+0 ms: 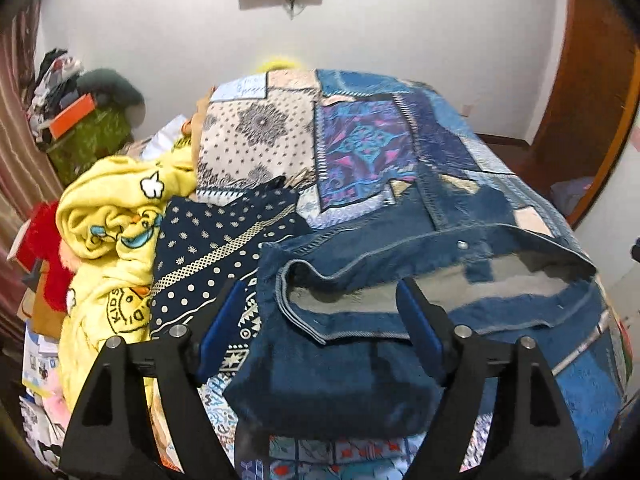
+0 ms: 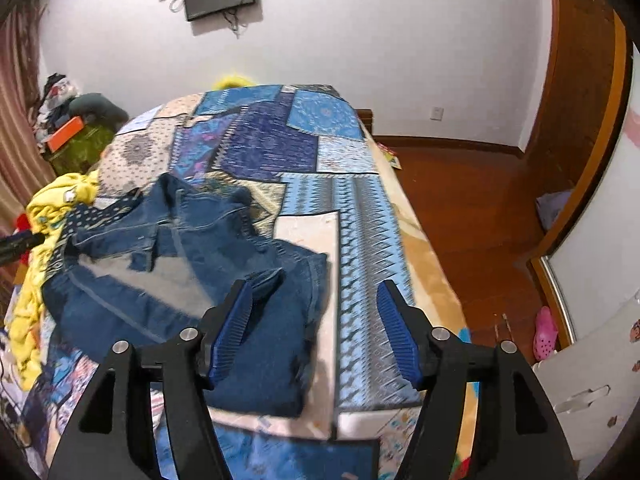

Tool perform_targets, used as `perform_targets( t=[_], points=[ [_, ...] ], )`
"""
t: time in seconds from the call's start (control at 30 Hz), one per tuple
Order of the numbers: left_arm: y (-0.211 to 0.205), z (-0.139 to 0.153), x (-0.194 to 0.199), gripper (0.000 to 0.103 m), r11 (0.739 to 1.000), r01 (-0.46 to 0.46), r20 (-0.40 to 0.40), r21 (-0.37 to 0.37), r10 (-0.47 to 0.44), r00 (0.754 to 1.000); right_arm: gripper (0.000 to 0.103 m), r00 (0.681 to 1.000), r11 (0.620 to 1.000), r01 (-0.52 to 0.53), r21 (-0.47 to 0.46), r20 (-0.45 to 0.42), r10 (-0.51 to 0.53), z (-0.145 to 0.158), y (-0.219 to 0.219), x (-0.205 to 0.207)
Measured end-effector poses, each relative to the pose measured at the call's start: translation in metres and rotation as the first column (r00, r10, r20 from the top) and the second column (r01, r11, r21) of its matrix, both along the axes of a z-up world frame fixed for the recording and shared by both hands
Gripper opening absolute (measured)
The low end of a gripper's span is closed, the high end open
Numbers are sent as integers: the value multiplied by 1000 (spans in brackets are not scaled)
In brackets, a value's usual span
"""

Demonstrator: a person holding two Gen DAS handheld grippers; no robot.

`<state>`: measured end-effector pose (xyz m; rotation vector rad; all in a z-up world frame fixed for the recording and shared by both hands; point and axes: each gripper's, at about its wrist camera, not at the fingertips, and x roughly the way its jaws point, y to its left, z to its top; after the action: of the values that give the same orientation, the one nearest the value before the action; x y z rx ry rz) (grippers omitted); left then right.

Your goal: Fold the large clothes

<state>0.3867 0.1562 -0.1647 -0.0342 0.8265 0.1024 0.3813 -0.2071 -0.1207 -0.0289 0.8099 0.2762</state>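
Denim jacket [image 1: 360, 360] lies on the bed [image 2: 360, 216], partly folded: the near portion is doubled over, the grey inside showing along the collar opening. Both my sets of jaws stand apart with nothing between the pads; left gripper [image 1: 320, 332] hangs over the folded near edge, right gripper [image 2: 316, 332] over the jacket's right corner and the bedspread beside it.

Step in hand, as I judge it: one fold has just been laid and let go. Next move calls for taking two fresh points on the cloth (probably the far hem or a side edge) and carrying them across evenly, so the thick denim doesn't buckle.

Materials: jacket is heavy dark-blue denim, pale stitching, a metal snap near the collar, stiff enough to hold a ridge at the crease. Bedspread is a flat patchwork print in blues and creams. To my left, a rumpled yellow fleece blanket [image 1: 112, 216] and a navy dotted cloth [image 1: 208, 248], touching the jacket's left side.
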Motion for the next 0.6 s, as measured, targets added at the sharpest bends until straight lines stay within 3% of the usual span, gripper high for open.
perform_targets(
  t=[0.13, 0.27, 0.47, 0.6],
  points=[
    [-18, -6, -16, 78, 998, 61, -37, 16, -60, 998, 69, 997, 997, -70, 14, -16, 71, -10, 25, -14],
    [-33, -32, -28, 78, 995, 98, -98, 23, -95, 991, 69, 990, 991, -134, -16, -52, 133, -29, 50, -26],
    [-37, -76, -28, 78, 996, 86, -188, 3, -84, 979, 69, 973, 976, -207, -71, -118, 198, -61, 82, -36],
    [-31, -90, -18, 83, 998, 65, -193, -21, -68, 979, 69, 962, 964, -245, -108, -150, 228, -79, 104, -30]
  ],
)
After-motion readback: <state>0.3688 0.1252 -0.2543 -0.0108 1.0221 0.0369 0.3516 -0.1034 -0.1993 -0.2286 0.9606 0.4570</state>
